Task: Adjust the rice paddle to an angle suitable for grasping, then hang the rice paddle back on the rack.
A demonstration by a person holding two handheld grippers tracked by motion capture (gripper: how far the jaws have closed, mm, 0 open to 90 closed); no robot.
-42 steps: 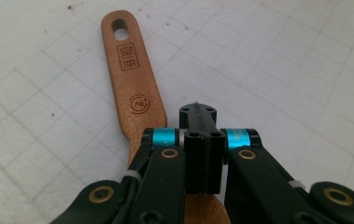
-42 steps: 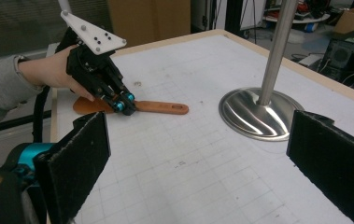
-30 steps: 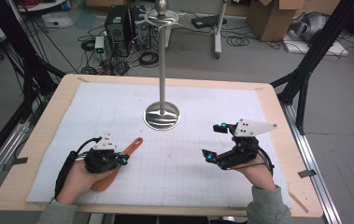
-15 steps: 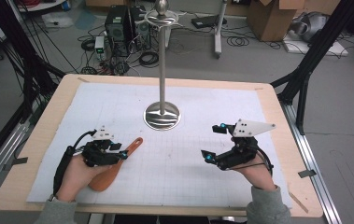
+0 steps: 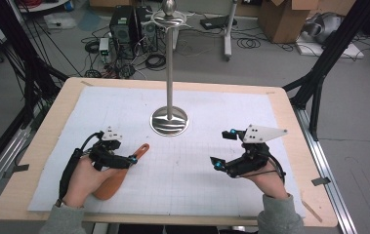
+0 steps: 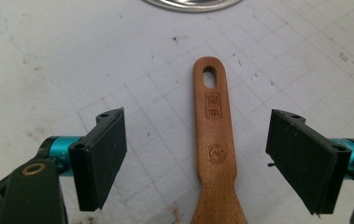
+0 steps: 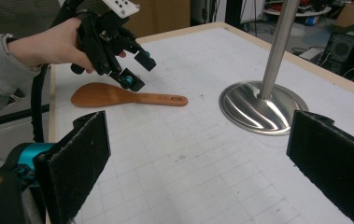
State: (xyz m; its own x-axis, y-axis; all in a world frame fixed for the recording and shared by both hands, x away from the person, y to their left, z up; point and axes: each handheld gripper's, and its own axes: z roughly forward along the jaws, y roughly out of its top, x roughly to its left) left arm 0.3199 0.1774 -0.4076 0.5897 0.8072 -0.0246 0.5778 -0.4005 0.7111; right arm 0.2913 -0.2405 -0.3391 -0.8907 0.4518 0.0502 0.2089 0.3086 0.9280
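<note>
Our left gripper (image 6: 195, 158) has just been opening and stands wide astride the wooden spatula (image 6: 215, 154), pads clear of its handle; our right gripper (image 5: 224, 148) hangs open and empty. The spatula lies flat on the tabletop (image 5: 36, 161) near the metal stand (image 5: 170, 119). We judge it light, stiff and smooth, best pinched across the narrow handle.

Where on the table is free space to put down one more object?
The white mat lies bare between the wooden spatula and the right gripper, and also behind the metal stand toward the far edge. It is crowded only at the near left, where the left gripper hangs open over the spatula.
</note>
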